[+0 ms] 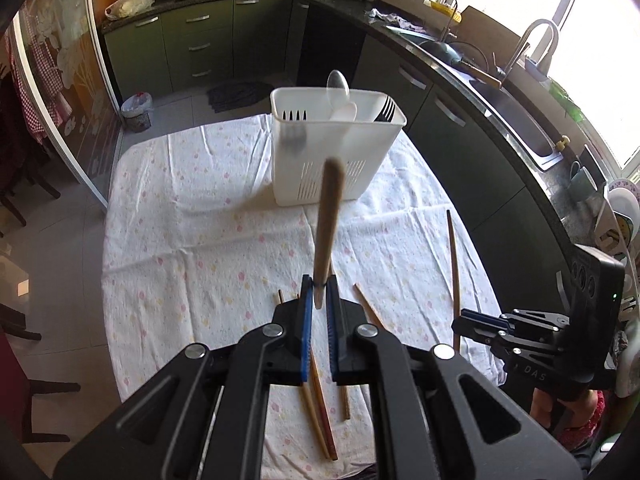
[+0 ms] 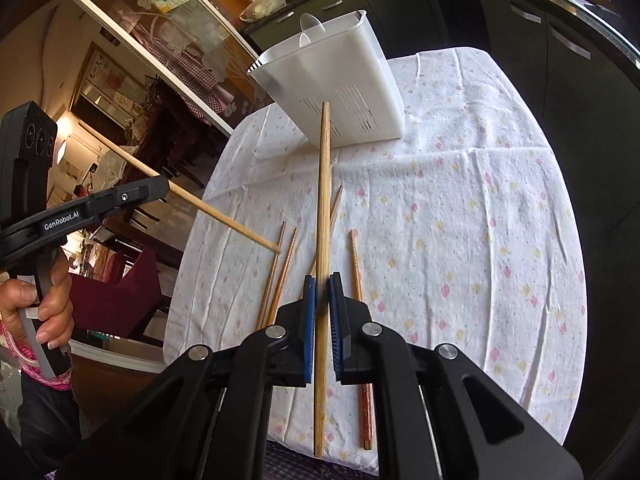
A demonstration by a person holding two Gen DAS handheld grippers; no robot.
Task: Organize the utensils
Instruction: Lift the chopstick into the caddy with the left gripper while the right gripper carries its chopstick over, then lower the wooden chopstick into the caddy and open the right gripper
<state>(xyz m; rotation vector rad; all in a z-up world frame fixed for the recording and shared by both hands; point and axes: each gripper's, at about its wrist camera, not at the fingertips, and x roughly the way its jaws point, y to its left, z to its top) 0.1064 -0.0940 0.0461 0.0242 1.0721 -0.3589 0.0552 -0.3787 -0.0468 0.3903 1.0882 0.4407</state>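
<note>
Each gripper is closed on 1 chopstick. The left gripper (image 1: 319, 300) holds a pale wooden chopstick (image 1: 329, 216) near its thin end, between the blue pads (image 1: 307, 320). The long axis of this chopstick runs forward and slightly upward, and its blurred thick end points at the white utensil holder (image 1: 336, 148). In the right wrist view the same chopstick (image 2: 192, 196) is seen well above the table, crossing from the left gripper (image 2: 160, 188) toward the loose chopsticks.

The right gripper (image 2: 322, 304) is clamped on a second chopstick (image 2: 323, 240) near its middle. Its axis runs straight ahead, and its far tip overlaps the slotted front wall of the utensil holder (image 2: 344, 80) in that view.

The utensil holder stands upright toward the far edge of the table (image 1: 160, 208), on a flowered cloth. It already contains forks (image 1: 385, 110) and spoons (image 1: 338, 84). Several loose chopsticks (image 2: 280, 272) lie on the cloth near the near edge, below both grippers.

The holder lies directly ahead of both grippers, well apart from them. The opening faces upward, whereas both held chopsticks lie closer to horizontal. The next move is therefore judged to require lifting above the rim and tilting the chopstick toward vertical. Which gripper is nearer to the holder cannot be determined; the left chopstick is already raised.
</note>
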